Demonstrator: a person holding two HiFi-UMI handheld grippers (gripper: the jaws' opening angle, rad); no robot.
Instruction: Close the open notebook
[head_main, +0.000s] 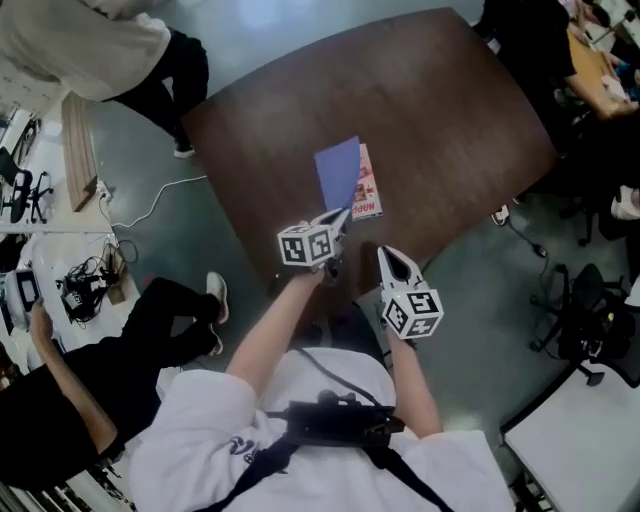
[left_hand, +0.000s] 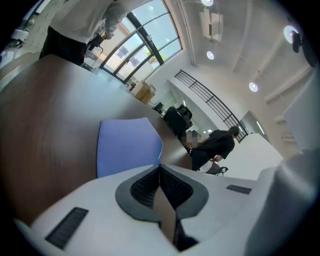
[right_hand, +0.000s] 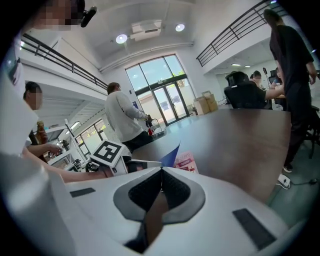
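Note:
The notebook lies on the brown table (head_main: 440, 110). Its blue cover (head_main: 339, 170) stands partly lifted over a pink printed page (head_main: 369, 187). In the left gripper view the blue cover (left_hand: 127, 145) fills the area just beyond the jaws. My left gripper (head_main: 341, 219) is shut and empty, its tip right at the cover's near edge. My right gripper (head_main: 384, 254) is also shut and empty, near the table's front edge, short of the notebook. From the right gripper view I see the raised blue cover (right_hand: 173, 155), the pink page (right_hand: 186, 161) and the left gripper's marker cube (right_hand: 107, 151).
A person in a light top (head_main: 80, 40) stands beyond the table's far left corner, and another in black (head_main: 120, 340) sits at my left. Office chairs (head_main: 585, 320) stand to the right. A white table (head_main: 580, 440) sits at the lower right. Cables (head_main: 150, 205) lie on the floor.

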